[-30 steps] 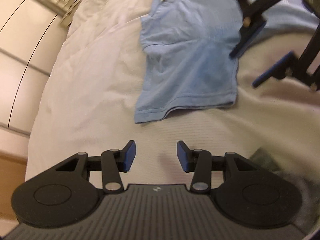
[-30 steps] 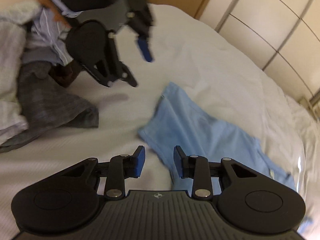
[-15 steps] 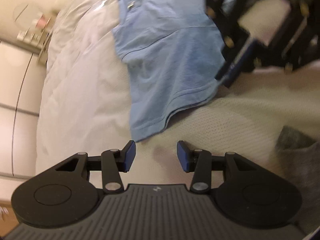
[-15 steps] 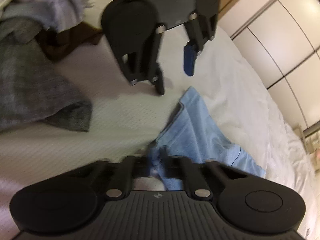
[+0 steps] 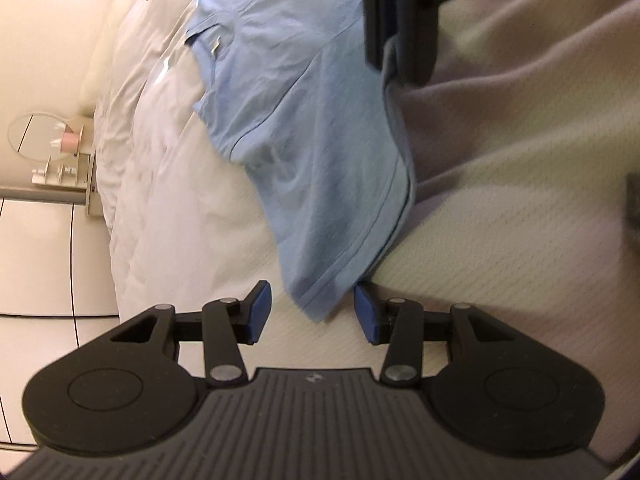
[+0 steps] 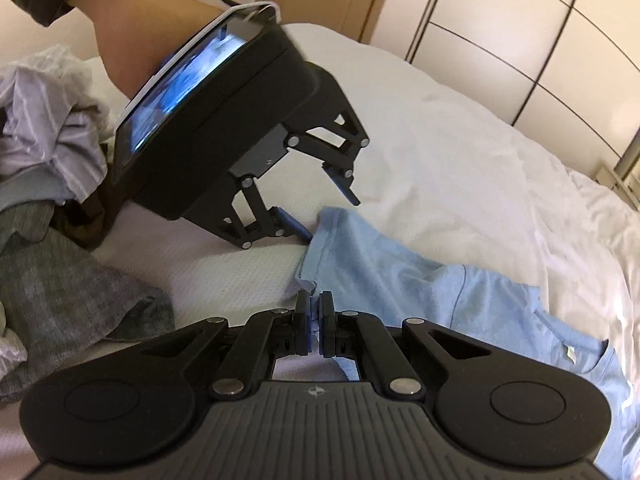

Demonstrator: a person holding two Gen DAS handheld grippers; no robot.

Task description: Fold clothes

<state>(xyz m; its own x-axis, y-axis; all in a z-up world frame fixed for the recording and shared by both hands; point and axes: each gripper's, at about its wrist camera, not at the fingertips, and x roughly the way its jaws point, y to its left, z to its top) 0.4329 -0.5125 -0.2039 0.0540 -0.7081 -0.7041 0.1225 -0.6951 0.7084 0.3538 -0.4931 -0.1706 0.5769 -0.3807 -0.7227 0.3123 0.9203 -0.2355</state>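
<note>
A light blue T-shirt [image 5: 312, 140] lies spread on the white bed, partly folded. My left gripper [image 5: 312, 308] is open, and one bottom hem corner of the shirt sits between its blue pads, which do not touch it. In the right wrist view, my right gripper [image 6: 315, 320] is shut on the other hem corner of the T-shirt [image 6: 400, 280]. The left gripper [image 6: 328, 218] shows there too, held by a hand, open, at the shirt's far corner. In the left wrist view the right gripper [image 5: 400, 20] is a dark blur at the shirt's far edge.
A pile of clothes lies at the left in the right wrist view: a grey garment [image 6: 60, 292], a striped pale shirt [image 6: 40, 120] and something brown. A rumpled white duvet [image 6: 460, 160] covers the bed's far side. A bedside shelf [image 5: 64, 168] and wardrobe doors [image 6: 520, 40] stand beyond.
My right gripper has gone from open to shut on the shirt's hem corner. My left gripper has moved up to the other hem corner and has stayed open.
</note>
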